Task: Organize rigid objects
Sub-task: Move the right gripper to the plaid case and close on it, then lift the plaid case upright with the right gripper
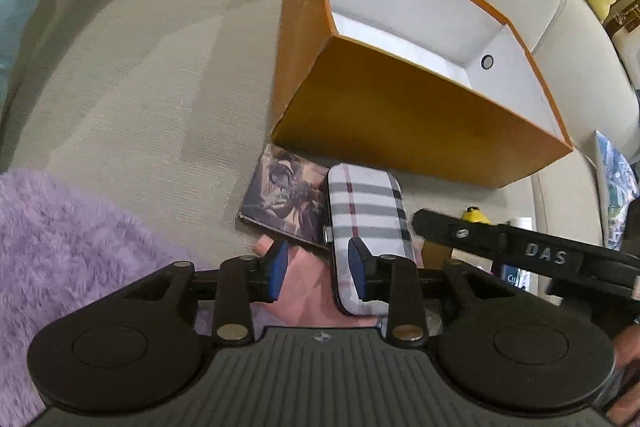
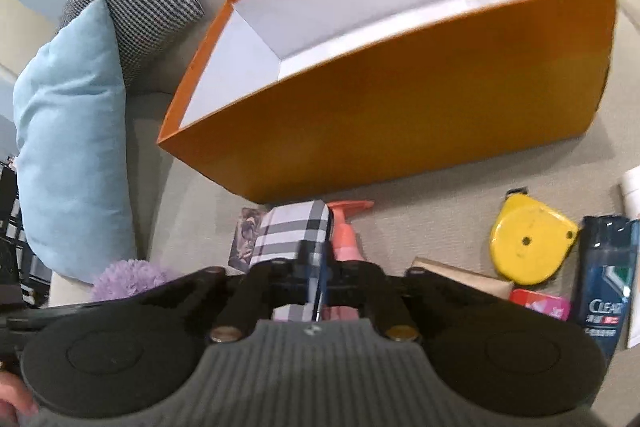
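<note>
An orange box with a white, bare inside stands open on the beige sofa. In front of it a plaid hard case lies partly over a picture booklet and a pink pump bottle. My left gripper is open above the pink bottle, its right pad against the case's face. My right gripper is shut on the case's right edge; its arm comes in from the right.
To the right of the case lie a yellow tape measure, a dark shampoo bottle and a red tin. A purple fluffy throw and blue cushion are on the left.
</note>
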Demonstrator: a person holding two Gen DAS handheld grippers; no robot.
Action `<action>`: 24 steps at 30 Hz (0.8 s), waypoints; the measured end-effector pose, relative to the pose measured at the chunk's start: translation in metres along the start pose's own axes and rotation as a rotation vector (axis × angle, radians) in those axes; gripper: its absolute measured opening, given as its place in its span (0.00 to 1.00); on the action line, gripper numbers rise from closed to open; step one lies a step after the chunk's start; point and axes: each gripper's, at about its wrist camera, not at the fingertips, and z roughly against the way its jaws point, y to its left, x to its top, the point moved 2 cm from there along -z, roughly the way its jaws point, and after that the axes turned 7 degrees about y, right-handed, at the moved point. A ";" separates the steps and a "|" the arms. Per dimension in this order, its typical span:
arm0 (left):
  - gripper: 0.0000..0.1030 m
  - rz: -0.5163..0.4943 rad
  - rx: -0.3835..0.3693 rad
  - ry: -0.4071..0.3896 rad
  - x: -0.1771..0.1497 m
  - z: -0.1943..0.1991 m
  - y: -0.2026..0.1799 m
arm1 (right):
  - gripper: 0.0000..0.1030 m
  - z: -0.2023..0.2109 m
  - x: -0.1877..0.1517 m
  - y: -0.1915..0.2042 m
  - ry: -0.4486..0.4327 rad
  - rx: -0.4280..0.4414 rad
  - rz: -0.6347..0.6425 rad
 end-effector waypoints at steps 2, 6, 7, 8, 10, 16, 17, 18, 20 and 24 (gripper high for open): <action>0.35 -0.007 -0.030 0.015 0.004 -0.005 0.000 | 0.35 -0.008 0.005 -0.001 0.021 0.002 0.004; 0.24 -0.007 -0.064 0.030 0.009 -0.019 -0.004 | 0.35 -0.019 0.010 0.000 0.059 -0.002 0.012; 0.20 -0.014 -0.069 0.027 0.010 -0.021 -0.006 | 0.35 -0.020 0.011 0.001 0.063 -0.001 0.021; 0.19 -0.020 -0.075 0.024 0.012 -0.022 -0.008 | 0.35 -0.022 0.012 0.002 0.066 0.003 0.029; 0.19 -0.030 -0.074 0.022 0.012 -0.022 -0.006 | 0.36 -0.027 0.016 0.001 0.075 0.023 0.025; 0.18 -0.004 -0.113 0.026 0.015 -0.026 -0.002 | 0.30 -0.026 0.020 -0.007 0.079 0.044 -0.046; 0.18 -0.007 -0.115 0.024 0.014 -0.026 -0.003 | 0.28 -0.023 0.019 -0.006 0.074 0.034 -0.038; 0.15 -0.013 -0.120 0.015 0.014 -0.026 -0.004 | 0.25 -0.019 0.018 -0.005 0.065 0.033 -0.045; 0.09 -0.023 -0.124 0.000 0.015 -0.024 -0.008 | 0.24 -0.009 0.016 -0.005 0.047 0.069 -0.064; 0.04 -0.035 -0.125 -0.006 0.015 -0.023 -0.010 | 0.25 0.001 0.012 -0.016 0.040 0.158 -0.165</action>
